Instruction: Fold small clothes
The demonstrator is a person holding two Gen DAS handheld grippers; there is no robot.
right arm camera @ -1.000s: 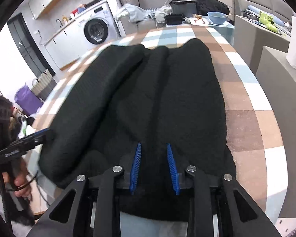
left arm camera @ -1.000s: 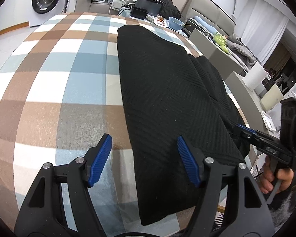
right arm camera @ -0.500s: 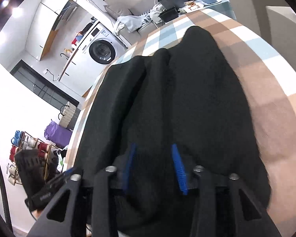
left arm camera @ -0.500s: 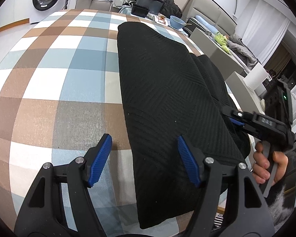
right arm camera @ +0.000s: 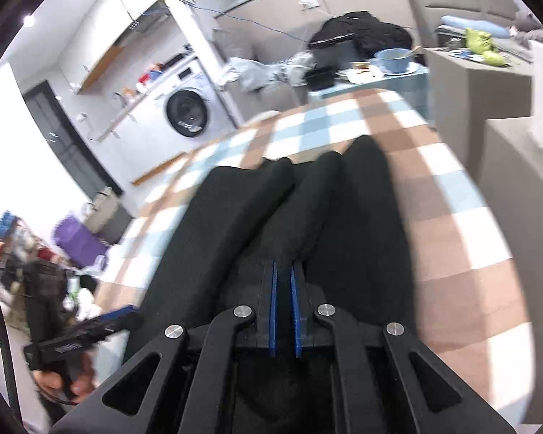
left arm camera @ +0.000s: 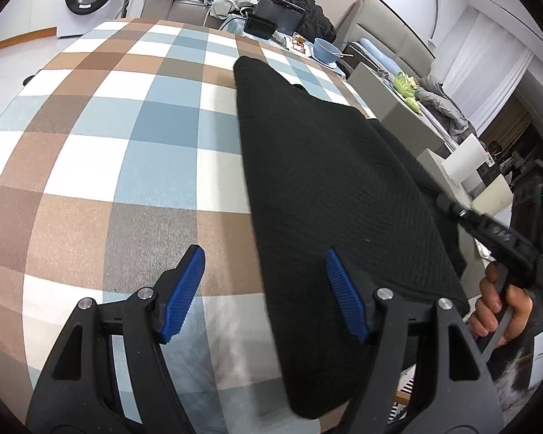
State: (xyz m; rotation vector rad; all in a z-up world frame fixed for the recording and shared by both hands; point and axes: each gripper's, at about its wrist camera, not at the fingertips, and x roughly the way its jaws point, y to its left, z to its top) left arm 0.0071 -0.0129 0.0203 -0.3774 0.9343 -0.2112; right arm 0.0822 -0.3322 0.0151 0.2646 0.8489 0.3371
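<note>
A black knitted garment lies lengthwise on the checked tablecloth. My left gripper is open and empty above the garment's near left edge, one blue finger over the cloth, the other over the garment. In the right wrist view my right gripper is shut on a raised fold of the garment at its near end, lifting it. The right gripper also shows at the right edge of the left wrist view, held by a hand.
A blue bowl and black trays stand at the table's far end. A washing machine stands at the back left. Grey boxes line the table's right side.
My right gripper has closed from a narrow gap onto the garment's near end and risen, pulling a ridge up. My left gripper has stayed open and has hardly moved.
</note>
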